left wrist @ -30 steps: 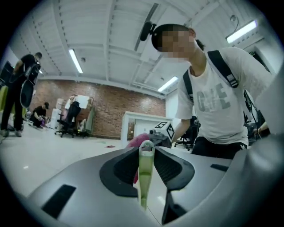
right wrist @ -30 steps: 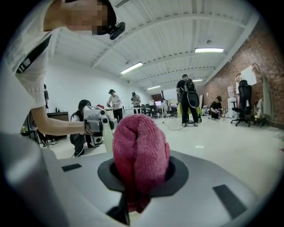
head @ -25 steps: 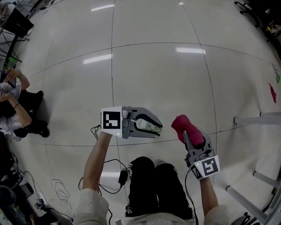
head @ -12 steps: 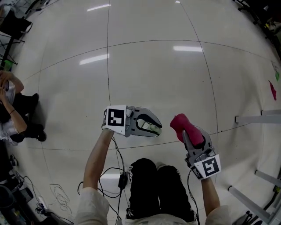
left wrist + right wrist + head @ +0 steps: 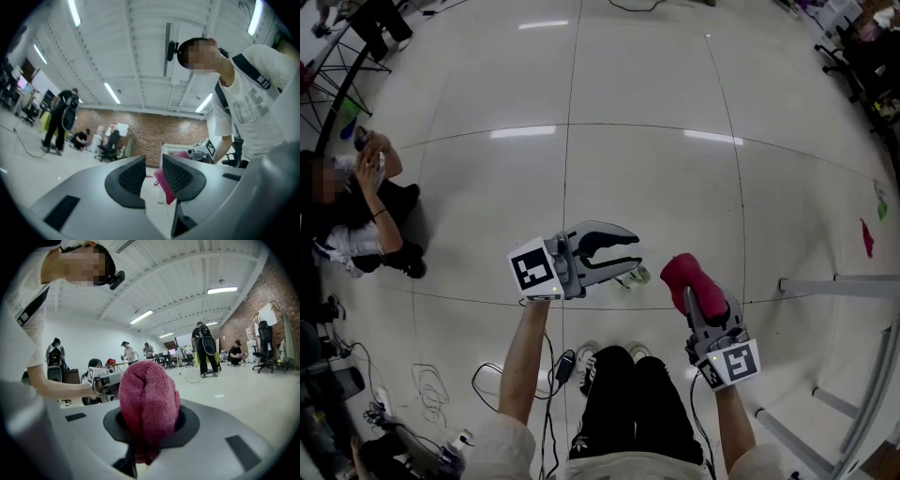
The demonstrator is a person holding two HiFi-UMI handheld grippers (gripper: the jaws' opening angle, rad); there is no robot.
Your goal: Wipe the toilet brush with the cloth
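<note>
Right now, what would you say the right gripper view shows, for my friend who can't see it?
A bunched pink cloth is clamped in the right hand-held gripper, filling the middle of the picture. Behind it a person's arm holds the left hand-held gripper, in a big bright room with people standing and sitting.

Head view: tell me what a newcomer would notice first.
The bright red cloth, bunched in the jaws of the right gripper low and right of centre, stands out against the pale floor. Beside it, the left gripper carries what looks like a pale toilet brush. A person sits on the floor at the left edge.
</note>
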